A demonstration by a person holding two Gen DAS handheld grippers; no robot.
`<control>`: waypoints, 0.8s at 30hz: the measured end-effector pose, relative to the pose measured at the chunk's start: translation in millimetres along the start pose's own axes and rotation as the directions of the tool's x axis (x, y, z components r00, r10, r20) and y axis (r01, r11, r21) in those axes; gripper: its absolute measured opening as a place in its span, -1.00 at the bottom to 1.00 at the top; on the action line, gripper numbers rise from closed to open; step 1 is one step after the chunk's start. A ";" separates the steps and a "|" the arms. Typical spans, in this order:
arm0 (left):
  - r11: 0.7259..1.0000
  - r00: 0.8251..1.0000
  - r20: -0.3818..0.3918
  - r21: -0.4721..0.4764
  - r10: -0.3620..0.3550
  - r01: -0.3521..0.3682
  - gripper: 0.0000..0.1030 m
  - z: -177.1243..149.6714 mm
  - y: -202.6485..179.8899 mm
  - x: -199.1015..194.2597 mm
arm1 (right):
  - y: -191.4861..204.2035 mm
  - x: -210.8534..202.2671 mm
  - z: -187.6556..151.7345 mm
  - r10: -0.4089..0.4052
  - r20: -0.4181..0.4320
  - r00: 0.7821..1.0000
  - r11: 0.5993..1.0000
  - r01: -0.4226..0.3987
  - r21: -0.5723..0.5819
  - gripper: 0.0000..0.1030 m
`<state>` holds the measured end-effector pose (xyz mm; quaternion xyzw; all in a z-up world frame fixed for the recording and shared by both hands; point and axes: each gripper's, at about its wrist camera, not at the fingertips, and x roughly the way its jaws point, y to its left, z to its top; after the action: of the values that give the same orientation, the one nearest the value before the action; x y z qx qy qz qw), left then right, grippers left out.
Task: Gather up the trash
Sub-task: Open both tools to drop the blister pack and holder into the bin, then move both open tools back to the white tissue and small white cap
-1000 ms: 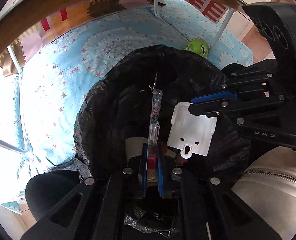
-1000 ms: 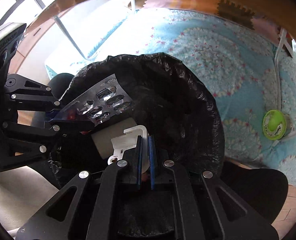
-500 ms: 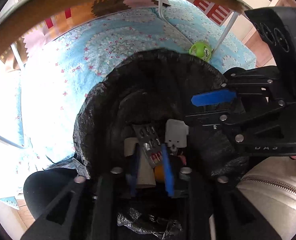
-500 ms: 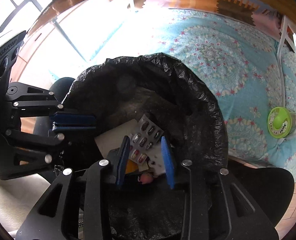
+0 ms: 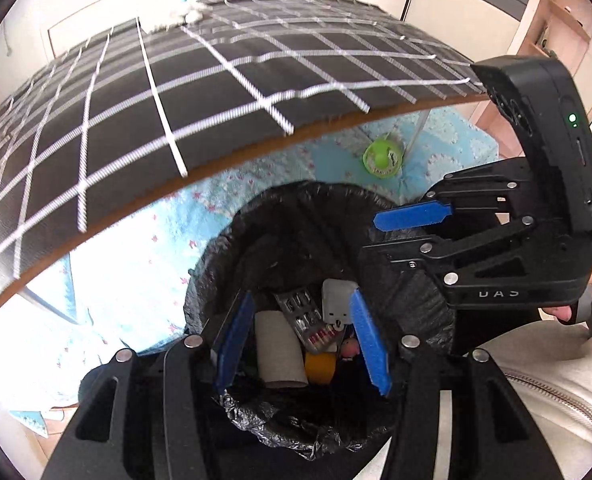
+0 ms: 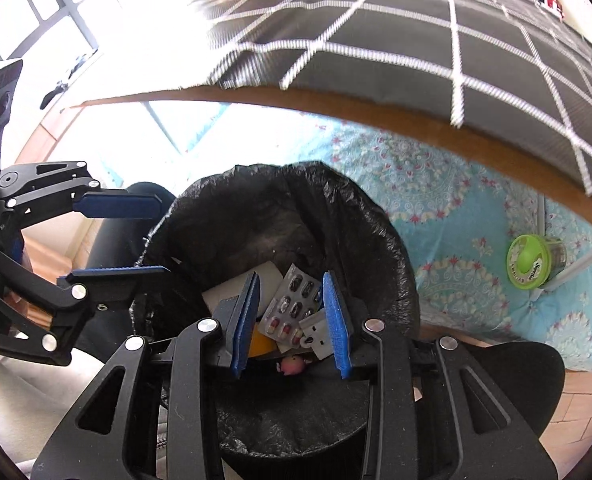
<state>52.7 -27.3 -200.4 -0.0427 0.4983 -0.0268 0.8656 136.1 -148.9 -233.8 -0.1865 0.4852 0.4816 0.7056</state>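
Both your grippers hang over the bin [image 6: 280, 216], and neither holds anything. The left gripper [image 5: 302, 344] has its jaws opening, with nothing between them but the view down into the bin. The right gripper [image 6: 292, 320] has its jaws parted and empty too.

The trash is in the bin, below and beyond both pairs of jaws. You can see a blister pack [image 6: 292, 304] lying flat on top, silver with dark and red-white capsules, and a white plastic piece [image 6: 316, 334] with a keyhole slot just beside it. Under them lie a cardboard tube [image 5: 278, 352], a yellow roll [image 5: 320, 366] and a small pink thing [image 6: 290, 364] too small to tell. All rest loosely against each other at the bottom of the black liner [image 5: 416, 308], which is crinkled and folded over the rim.

So this drop looks done. What is left, as far as you can judge here: a green tub [image 6: 530, 262] sits on the blue rug [image 6: 448, 208], well off to the right of the right jaws, by a thin white leg; whether it counts as trash is not clear. The desk [image 5: 216, 96] above the jaws shows only a checked cloth from here, so you cannot tell what remains on it.
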 end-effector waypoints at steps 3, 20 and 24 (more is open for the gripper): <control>1.000 0.999 0.041 0.012 0.009 -0.010 -0.05 5.8 0.6 -18.1 | 2.3 -12.2 2.7 -0.002 0.028 1.000 1.000 0.002 -0.012 -0.36; 1.000 0.970 0.240 0.023 -0.021 0.016 -0.05 52.3 23.6 -89.0 | 19.6 -78.0 30.4 0.029 0.192 0.981 0.994 -0.008 -0.108 -0.36; 0.999 0.963 0.270 0.035 0.000 -0.010 -0.05 70.4 31.5 -96.0 | 17.1 -87.2 43.0 0.030 0.224 0.974 0.992 -0.001 -0.124 -0.36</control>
<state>65.5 15.9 -85.9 -0.0291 0.3753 -0.0277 0.9260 137.4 -153.0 -135.1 -0.1702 0.3729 0.5342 0.7394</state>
